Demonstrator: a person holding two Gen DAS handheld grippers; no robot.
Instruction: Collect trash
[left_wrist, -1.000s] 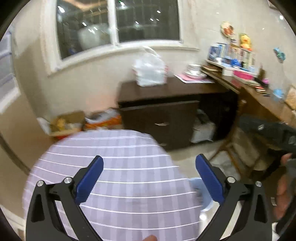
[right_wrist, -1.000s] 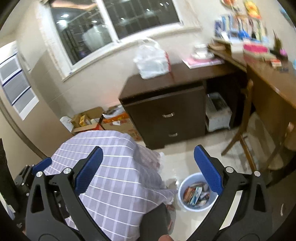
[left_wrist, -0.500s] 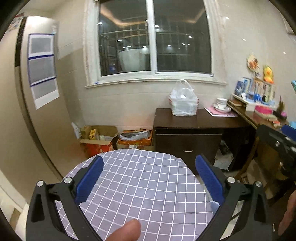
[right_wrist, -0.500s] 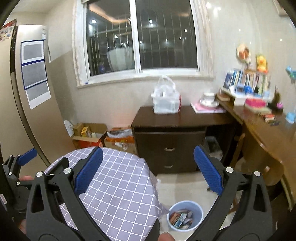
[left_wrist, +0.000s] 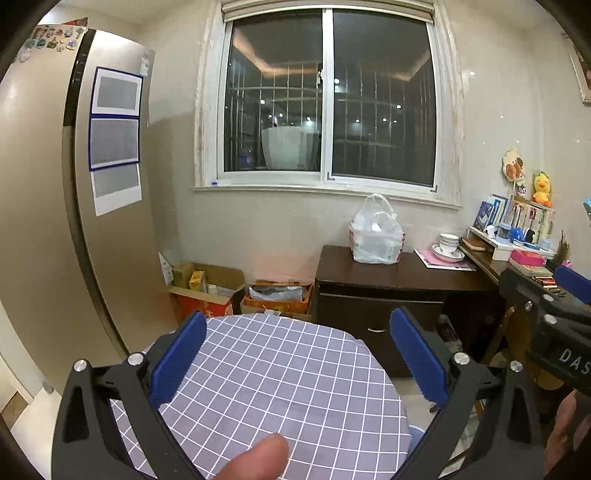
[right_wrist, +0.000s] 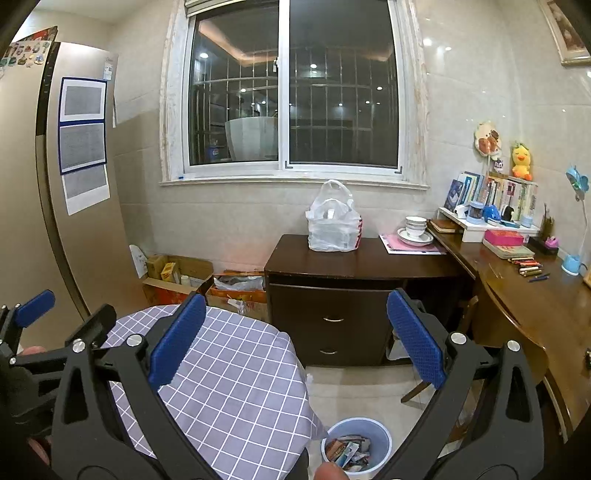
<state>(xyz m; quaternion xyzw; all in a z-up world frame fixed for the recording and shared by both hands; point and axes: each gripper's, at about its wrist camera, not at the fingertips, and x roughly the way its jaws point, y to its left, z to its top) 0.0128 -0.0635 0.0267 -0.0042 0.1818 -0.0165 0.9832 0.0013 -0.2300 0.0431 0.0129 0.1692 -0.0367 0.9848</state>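
- Both cameras are tilting up compared with a second ago: back then they were looking down at the cloth and floor, now they're sitting level and taking in the whole window wall.
- Left claw (left_wrist: 297, 362) is hanging wide open with nothing between its blue pads, hovering over the round counter covered in a lilac checked cloth (left_wrist: 288, 380). Not touching it as far as I can tell.
- Right claw (right_wrist: 295, 343) is doing the same, spread wide and empty, looking past the edge of that cloth toward the dark brown drawer cabinet (right_wrist: 332, 317).
- Trash-wise, the small pale blue plastic bin (right_wrist: 356, 443) is standing on the floor just beside the counter, and it's already holding a pile of colourful wrappers and scraps.
- I'm not seeing any loose trash on the cloth in either view, so my guess is the collecting is pretty much wrapping up, or they're scanning for the next piece.
- Next move probably calls for looking around the room for leftovers. That white knotted plastic bag (right_wrist: 334, 221) on the cabinet could be a candidate, but I can't tell if it's trash.
- A fingertip is poking into the bottom of both views, just the person holding the handles.
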